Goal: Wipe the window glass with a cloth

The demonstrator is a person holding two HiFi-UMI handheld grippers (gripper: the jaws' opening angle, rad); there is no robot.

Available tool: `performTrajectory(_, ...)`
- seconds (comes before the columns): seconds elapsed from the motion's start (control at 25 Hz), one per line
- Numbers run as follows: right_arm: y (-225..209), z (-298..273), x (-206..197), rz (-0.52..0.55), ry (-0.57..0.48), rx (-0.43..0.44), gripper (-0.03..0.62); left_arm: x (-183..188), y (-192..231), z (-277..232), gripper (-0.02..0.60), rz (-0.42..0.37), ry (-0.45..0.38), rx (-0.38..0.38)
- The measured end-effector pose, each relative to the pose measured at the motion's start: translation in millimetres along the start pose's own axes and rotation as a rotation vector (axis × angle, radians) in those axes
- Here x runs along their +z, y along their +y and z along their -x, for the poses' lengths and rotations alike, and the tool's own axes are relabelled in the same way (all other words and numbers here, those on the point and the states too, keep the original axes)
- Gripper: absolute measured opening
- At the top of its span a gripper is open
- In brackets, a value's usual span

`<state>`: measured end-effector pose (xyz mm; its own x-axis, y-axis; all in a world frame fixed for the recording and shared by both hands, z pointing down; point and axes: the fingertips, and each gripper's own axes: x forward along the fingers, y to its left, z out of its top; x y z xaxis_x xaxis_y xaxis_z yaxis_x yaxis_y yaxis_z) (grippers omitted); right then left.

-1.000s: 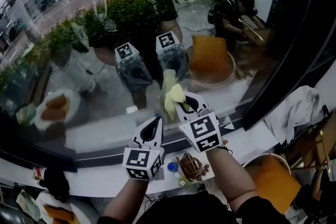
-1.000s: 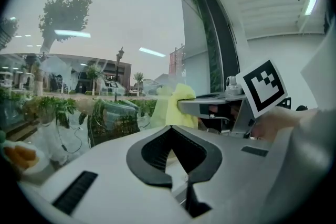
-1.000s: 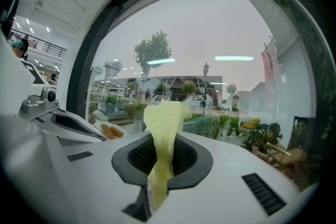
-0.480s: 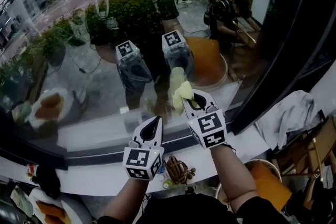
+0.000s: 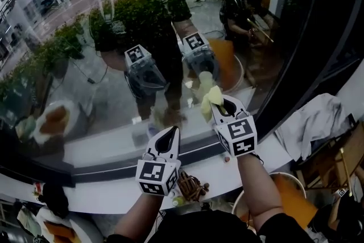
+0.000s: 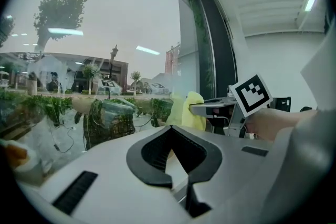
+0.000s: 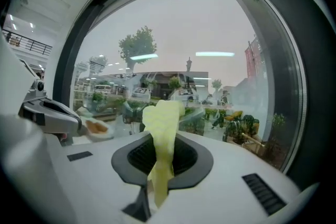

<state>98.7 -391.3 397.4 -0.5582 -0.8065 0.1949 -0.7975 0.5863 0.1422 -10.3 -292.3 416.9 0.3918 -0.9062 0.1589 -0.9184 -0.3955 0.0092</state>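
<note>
The window glass (image 5: 114,65) fills the upper head view and mirrors both grippers. My right gripper (image 5: 223,108) is shut on a yellow cloth (image 5: 209,101), whose free end is pressed up against the pane; the cloth (image 7: 161,139) rises between the jaws in the right gripper view, with the glass (image 7: 210,60) close ahead. The left gripper (image 5: 165,139) hovers lower and to the left, short of the glass, jaws shut with nothing in them. From the left gripper view the cloth (image 6: 190,110) and the right gripper (image 6: 212,106) show at the right.
A dark window frame (image 5: 301,60) runs down the right side. A white sill (image 5: 102,190) lies below the glass, with small objects (image 5: 190,185) on it. A grey-white cloth (image 5: 318,116) is draped at the right, above an orange seat (image 5: 296,208).
The right gripper has slid to the right along the glass with the yellow cloth. The left gripper has stayed where it was.
</note>
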Motion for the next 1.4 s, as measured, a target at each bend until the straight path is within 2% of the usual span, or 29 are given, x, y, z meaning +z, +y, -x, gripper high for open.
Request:
performTrajectory(0.64, -9.4, 2.3, -6.8, -0.026, 0.005, -0.029, 0.052, 1.4, 2.7, -5.0, 0.008, -0.005, -0.004, -0.014)
performTrajectory(1.04, -1.0, 24.5, -13.8, -0.031, 0.015, -0.048, 0.051, 5.2, -11.6, 4.3, 0.008, -0.008, -0.043, -0.029)
performTrajectory(1.4, 2.4, 53.3, 8.1, -0.013, -0.036, -0.078, 0.051, 13.2, -28.0, 13.5, 0.008, 0.017, -0.082, -0.065)
